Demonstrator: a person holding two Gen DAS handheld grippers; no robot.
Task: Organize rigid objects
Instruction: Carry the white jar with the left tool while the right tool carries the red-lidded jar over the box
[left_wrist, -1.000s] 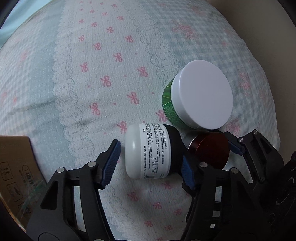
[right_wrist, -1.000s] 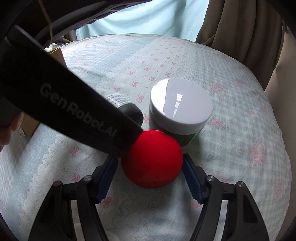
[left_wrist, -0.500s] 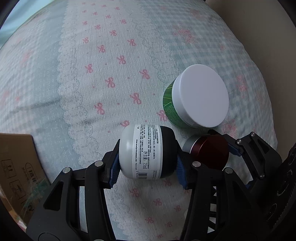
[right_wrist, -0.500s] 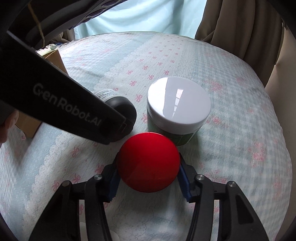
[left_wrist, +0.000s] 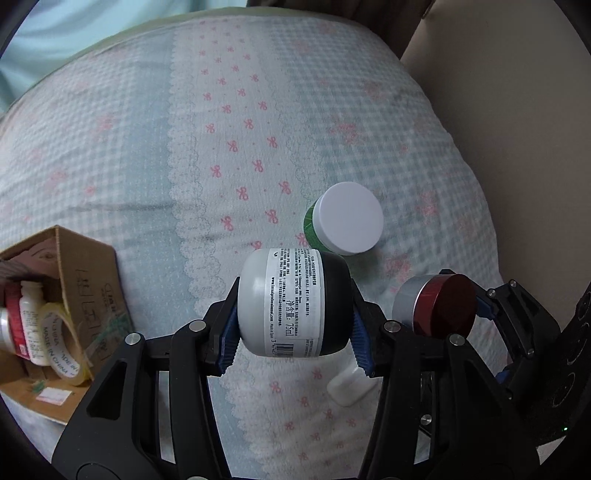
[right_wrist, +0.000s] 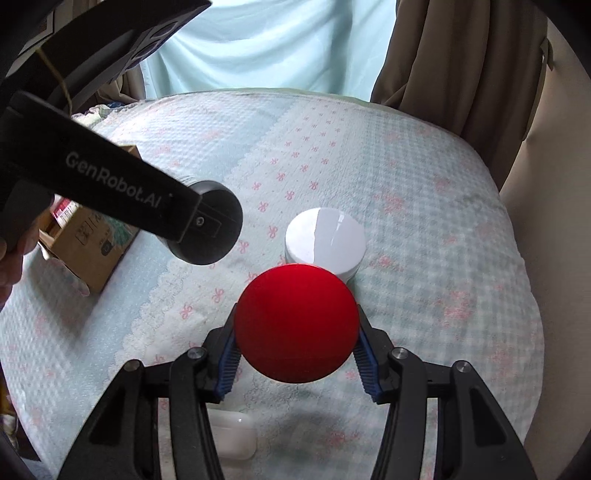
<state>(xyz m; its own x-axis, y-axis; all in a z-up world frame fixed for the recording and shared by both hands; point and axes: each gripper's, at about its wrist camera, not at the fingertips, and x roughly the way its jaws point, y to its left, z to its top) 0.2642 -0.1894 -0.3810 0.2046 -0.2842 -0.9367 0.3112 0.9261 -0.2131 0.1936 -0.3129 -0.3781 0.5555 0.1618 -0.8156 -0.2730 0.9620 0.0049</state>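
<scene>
Cardboard box sits far left of the left gripper, open, holding a tape roll printed "MADE IN CHINA", a small white bottle and a red-labelled item I can't identify. Box print too small to read.

Left gripper: blue pads clamped on a white-and-black jar, lying sideways between the fingers, clear of the bedspread. Label reads "75ml", "Made in Spain", a web address, and a barcode; the rest is too fine to read.

Ahead and slightly right of it: a green jar with white lid, standing on the bedspread. Below the right finger, a small white case lies on the cloth.

Right of that, the right gripper: pads clamped on a red-lidded jar, silver body visible in the left wrist view, also off the cloth. In the right wrist view the left gripper's arm crosses the upper left, printed "GenRobot.AI". White lid sits just beyond the red one.
</scene>
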